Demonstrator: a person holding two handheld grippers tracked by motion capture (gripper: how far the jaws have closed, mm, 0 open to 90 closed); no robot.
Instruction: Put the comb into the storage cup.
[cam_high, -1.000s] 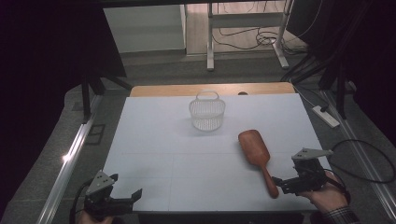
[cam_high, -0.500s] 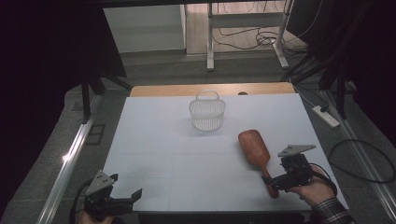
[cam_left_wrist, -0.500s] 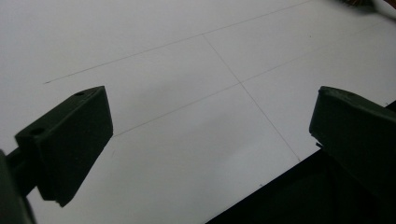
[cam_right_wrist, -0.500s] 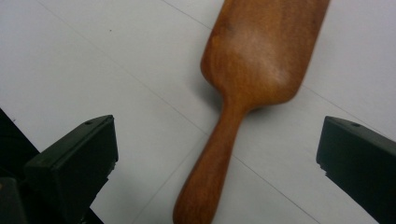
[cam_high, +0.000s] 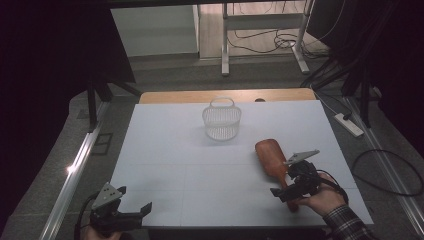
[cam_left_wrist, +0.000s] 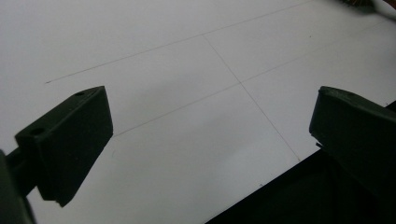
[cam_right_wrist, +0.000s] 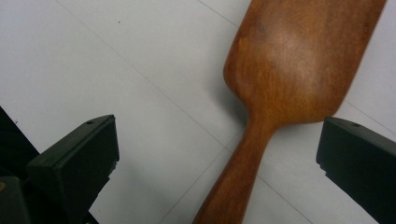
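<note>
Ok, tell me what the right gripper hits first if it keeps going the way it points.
Probably the wooden hairbrush: the right gripper is open, its jaws either side of the brush's neck, aimed along the handle toward the head. Height above it is unclear.

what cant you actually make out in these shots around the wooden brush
- High view: the wooden brush handle end is hidden under the right gripper and hand.
- Right gripper view: the brush's head and handle run off the edges.
- Both views: the bristle side faces the table.
- High view: the white basket is too small to check inside.
</note>
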